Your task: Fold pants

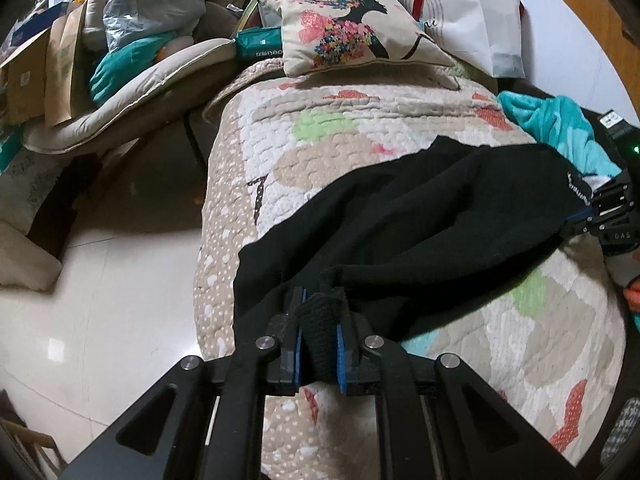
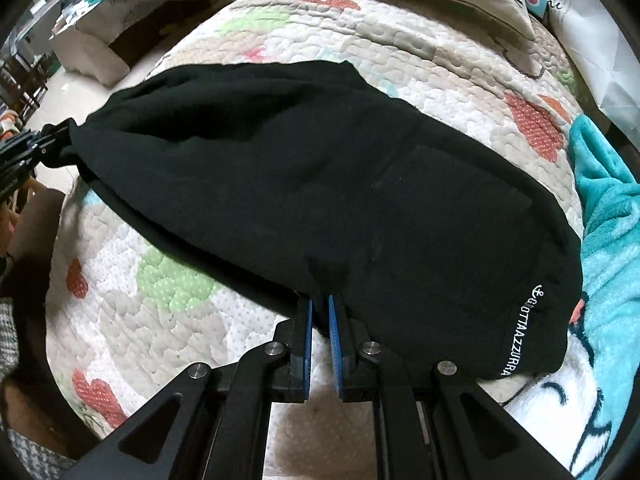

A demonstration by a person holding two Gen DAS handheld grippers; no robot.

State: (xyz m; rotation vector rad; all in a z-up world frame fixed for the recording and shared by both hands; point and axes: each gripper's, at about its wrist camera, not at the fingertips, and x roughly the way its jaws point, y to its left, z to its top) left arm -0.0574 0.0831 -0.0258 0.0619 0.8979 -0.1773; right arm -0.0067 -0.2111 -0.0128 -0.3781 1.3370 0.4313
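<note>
Pants point(image 2: 280, 168) lie across the bed point(image 2: 420, 60), mid-fold — your left gripper point(image 1: 318, 320) and right gripper point(image 2: 318, 320) each clench an edge at six o'clock. Next, lay both edges down evenly.

The black pants point(image 1: 420, 216) cover a broad patch of the quilt point(image 1: 320, 120), so its pattern beneath them cannot be seen. In the left wrist view, a bunched fold of the pants fills the gap inside the left gripper point(image 1: 319, 300) and hides the inner faces of its blue pads point(image 1: 298, 340). The right gripper point(image 1: 588, 214) sits at the picture's right edge, cut off, with its tips buried in cloth. In the right wrist view, the left gripper point(image 2: 60, 136) is cropped by the left edge. The teal blanket point(image 2: 608, 216) runs out of frame on the right. The white lettering point(image 2: 520, 336) on the pants is too warped to read surely.
</note>
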